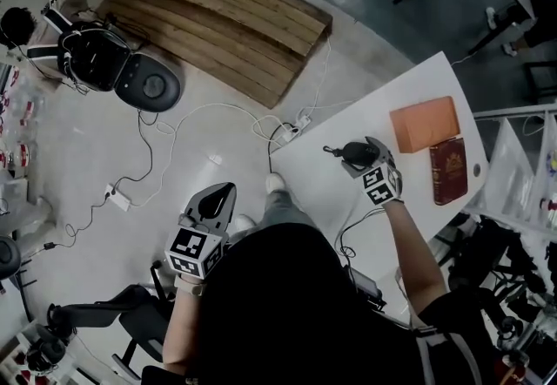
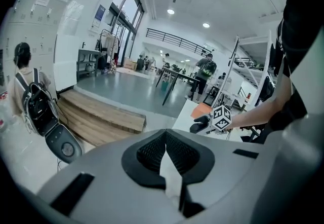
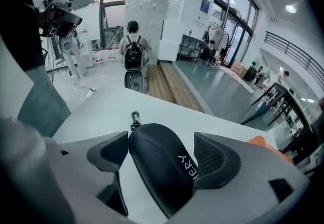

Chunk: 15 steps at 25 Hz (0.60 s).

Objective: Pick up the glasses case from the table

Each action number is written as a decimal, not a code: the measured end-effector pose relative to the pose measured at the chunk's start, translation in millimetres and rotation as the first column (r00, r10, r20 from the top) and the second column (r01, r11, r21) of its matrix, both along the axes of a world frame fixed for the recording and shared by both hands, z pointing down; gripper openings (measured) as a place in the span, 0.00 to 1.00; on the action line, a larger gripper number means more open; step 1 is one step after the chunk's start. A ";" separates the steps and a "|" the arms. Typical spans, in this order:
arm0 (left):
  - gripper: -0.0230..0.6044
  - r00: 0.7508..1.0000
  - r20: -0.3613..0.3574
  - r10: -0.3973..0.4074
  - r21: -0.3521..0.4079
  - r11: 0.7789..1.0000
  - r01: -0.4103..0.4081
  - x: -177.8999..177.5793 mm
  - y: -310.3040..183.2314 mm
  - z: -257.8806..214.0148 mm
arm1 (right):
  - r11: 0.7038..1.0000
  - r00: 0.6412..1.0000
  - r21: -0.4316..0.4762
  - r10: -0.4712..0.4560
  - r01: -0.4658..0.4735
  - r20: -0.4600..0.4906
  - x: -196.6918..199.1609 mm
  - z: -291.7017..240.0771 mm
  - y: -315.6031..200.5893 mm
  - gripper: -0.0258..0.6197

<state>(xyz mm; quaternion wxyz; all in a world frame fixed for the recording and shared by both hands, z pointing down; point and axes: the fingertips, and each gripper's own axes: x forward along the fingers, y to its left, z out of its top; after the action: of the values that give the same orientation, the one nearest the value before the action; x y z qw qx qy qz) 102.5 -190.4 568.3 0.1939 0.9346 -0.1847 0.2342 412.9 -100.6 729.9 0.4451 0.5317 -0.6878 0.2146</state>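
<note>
While jaws of the right gripper (image 3: 161, 139) stand wide round the black hard-shell glasses case (image 3: 158, 170), its near end is hidden. The left gripper (image 2: 165, 136) has its jaws pressed together.

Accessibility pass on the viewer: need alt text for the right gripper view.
A black glasses case with a small clip lies on a white table between the wide-open jaws of the right gripper, not yet clamped. Beyond the table are a wooden platform and a person wearing a backpack in a bright hall.

Matt glasses case (image 3: 161, 167), smooth table (image 3: 101, 111)
</note>
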 end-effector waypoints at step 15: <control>0.07 0.996 0.018 -0.082 -0.018 0.996 0.083 -4.5 1.5 5.5 | 0.933 0.947 -0.253 -0.295 0.257 -0.124 6.3 32.3 8.7 0.67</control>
<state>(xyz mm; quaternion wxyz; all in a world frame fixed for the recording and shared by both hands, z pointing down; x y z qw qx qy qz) 98.0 -188.9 573.8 0.2104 0.9223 -0.2226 0.2357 419.1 -91.9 762.2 0.5838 0.3890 -0.6880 0.1857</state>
